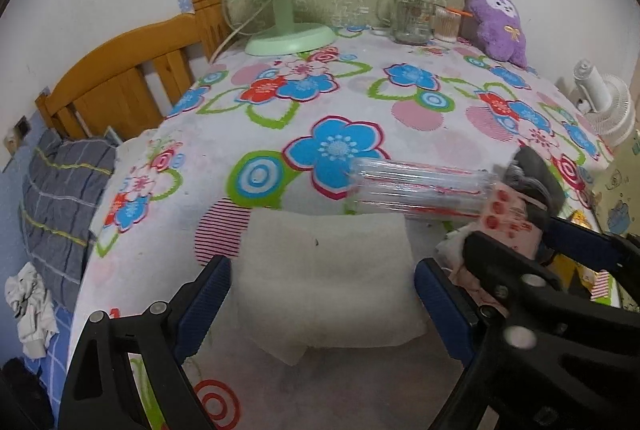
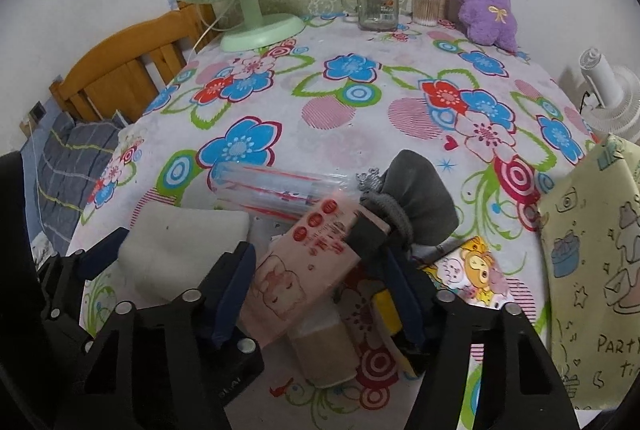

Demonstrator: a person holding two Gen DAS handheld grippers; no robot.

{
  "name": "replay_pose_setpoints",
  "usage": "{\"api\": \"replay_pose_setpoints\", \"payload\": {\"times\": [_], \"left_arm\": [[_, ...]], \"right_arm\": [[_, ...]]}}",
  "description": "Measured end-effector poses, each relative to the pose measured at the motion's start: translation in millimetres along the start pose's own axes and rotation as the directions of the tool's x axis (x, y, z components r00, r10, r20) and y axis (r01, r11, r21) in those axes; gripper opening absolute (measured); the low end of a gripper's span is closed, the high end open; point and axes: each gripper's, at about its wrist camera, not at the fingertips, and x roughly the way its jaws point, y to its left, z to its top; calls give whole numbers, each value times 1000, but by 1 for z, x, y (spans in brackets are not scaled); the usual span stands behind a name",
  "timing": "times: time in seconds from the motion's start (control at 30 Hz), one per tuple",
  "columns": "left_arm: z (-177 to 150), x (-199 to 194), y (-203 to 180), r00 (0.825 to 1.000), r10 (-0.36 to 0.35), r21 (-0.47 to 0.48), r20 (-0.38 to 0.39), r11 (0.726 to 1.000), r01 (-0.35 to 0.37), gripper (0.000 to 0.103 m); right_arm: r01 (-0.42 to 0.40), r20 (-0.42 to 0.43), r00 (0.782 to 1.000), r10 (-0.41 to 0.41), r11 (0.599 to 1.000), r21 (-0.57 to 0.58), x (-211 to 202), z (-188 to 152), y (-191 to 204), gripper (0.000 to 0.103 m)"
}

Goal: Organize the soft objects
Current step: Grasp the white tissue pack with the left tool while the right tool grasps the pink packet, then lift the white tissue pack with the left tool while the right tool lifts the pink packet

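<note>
The left gripper (image 1: 322,304) has its jaws wide open around the white folded foam pad (image 1: 326,270) at the tabletop's near edge. The right gripper (image 2: 320,290) straddles the pink printed tissue pack (image 2: 304,262), jaws part-closed, contact unclear. Nothing looks sorted yet; a clear plastic tube (image 2: 276,194) and grey drawstring pouch (image 2: 416,198) crowd close.

White foam pad (image 1: 324,270), folded, roughly square, lies flat on floral tablecloth (image 1: 360,102) near front edge. Just right of it a pink tissue pack (image 2: 304,266) with red dots and cartoon print, lying tilted, far end raised toward a clear plastic tube pack (image 2: 276,190) with red stripes, which lies on its side across the cloth behind the foam. Grey drawstring pouch (image 2: 420,202), bunched at the neck, sits against the pink pack's far end. Purple plush toy (image 2: 484,2) upright at the far right, against the wall
</note>
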Motion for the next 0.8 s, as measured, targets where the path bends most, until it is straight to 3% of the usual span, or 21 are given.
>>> {"api": "replay_pose_setpoints", "payload": {"times": [0.27,0.33,0.8], "left_arm": [[-3,10,3,999,-33,-25,-38,999,32,90],[-3,9,3,999,-36,-22,-33,999,35,88],[-2,-2,1,998,-64,-22,3,998,64,69]], "right_arm": [[-45,-45,998,44,999,-24,15,2,8,48],[-52,-45,998,50,998,-32,15,2,9,37],[-59,-5,998,59,997,-48,5,1,11,16]]}}
